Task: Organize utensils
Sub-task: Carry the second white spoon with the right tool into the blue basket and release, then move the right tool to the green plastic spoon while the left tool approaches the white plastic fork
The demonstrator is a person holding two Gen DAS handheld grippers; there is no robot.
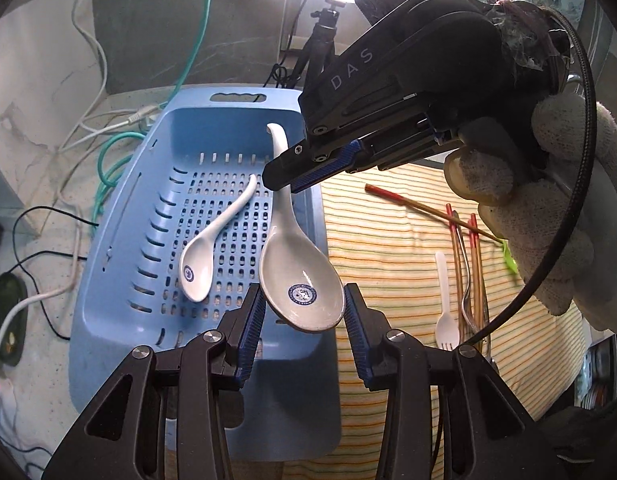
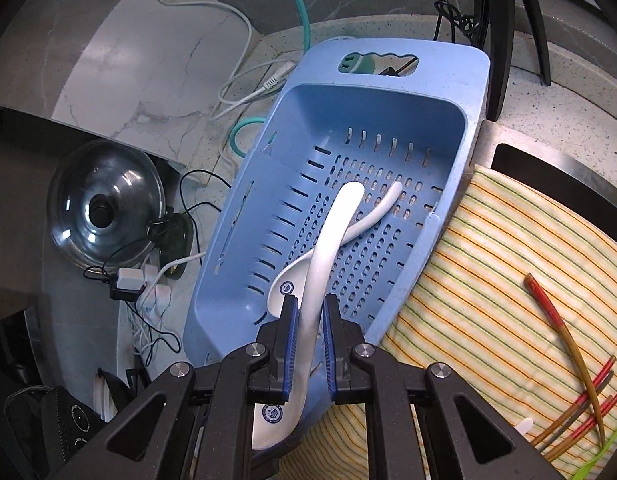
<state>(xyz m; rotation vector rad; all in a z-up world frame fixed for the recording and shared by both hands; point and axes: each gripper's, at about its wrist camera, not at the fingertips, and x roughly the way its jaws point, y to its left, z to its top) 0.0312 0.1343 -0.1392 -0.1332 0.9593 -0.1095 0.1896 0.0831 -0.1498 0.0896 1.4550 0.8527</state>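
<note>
A large white ceramic spoon (image 1: 300,280) with a blue emblem hangs over the blue perforated basket (image 1: 120,248). My right gripper (image 1: 282,182) is shut on its handle; in the right wrist view the handle (image 2: 322,256) runs between the pads of the right gripper (image 2: 308,320). My left gripper (image 1: 304,300) is open, its pads either side of the spoon's bowl. A small white spoon (image 1: 212,248) lies inside the basket, also seen in the right wrist view (image 2: 372,216).
Chopsticks (image 1: 464,264), a metal fork and a white plastic fork (image 1: 444,312) lie on the striped cloth (image 1: 388,264) right of the basket. Cables (image 1: 108,128) run along the counter behind. A pot lid (image 2: 104,208) sits left of the basket.
</note>
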